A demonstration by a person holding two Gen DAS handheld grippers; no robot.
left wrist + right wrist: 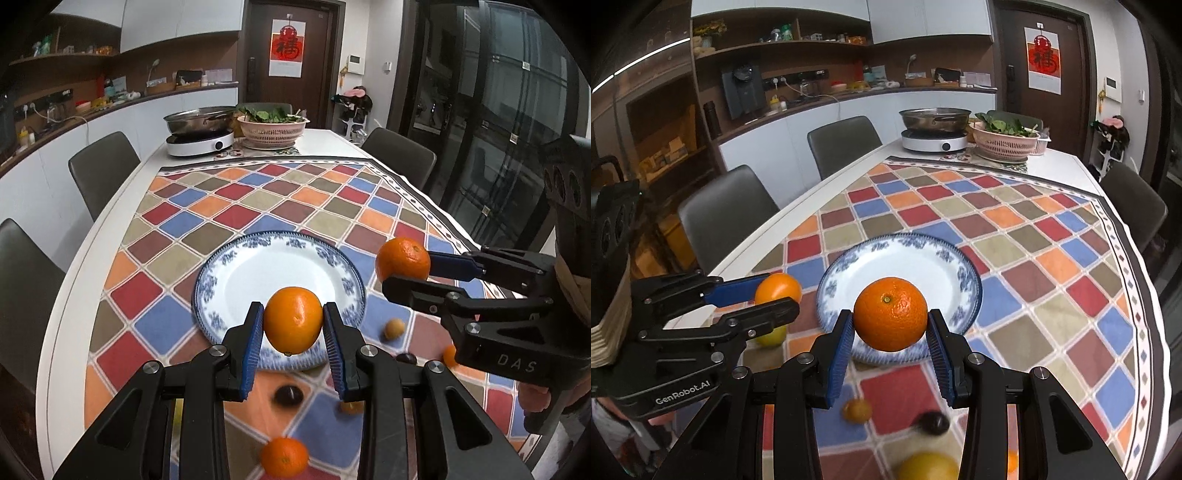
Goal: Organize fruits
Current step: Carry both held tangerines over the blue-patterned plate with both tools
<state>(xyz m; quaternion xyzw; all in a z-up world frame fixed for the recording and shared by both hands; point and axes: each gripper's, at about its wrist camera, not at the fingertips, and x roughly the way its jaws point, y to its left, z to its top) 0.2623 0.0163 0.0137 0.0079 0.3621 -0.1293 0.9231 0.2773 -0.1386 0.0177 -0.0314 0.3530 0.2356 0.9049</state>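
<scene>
The left gripper (293, 325) is closed on a smooth orange (293, 319), with a blue pad pressed on each side. The orange hangs in the air over the near rim of the blue and white plate (258, 266). The right gripper (891, 325) is closed on a bumpy orange (891, 314) in the same way, also above the near rim of the plate (923, 266).

The left wrist view shows the right gripper (402, 271) at the right of the frame, holding its bumpy orange (403, 263) just past the plate's right edge. The right wrist view shows the left gripper (774, 295) at the left of the frame, with the smooth orange (778, 288) just left of the plate.

Only the left wrist view shows a small orange (285, 460) at the bottom middle of the frame. Only the right wrist view shows a yellow fruit (927, 467) at the bottom and a yellow-green fruit (771, 336) under the left gripper. Both views show small dark fruits (289, 395) on the checked cloth (295, 206).

The plate has nothing in it. At the far end of the desk (332, 140), a pink basket (272, 131) holds green leaves (264, 112). A metal pan (199, 120) sits on a white cooker (201, 144) beside it.
</scene>
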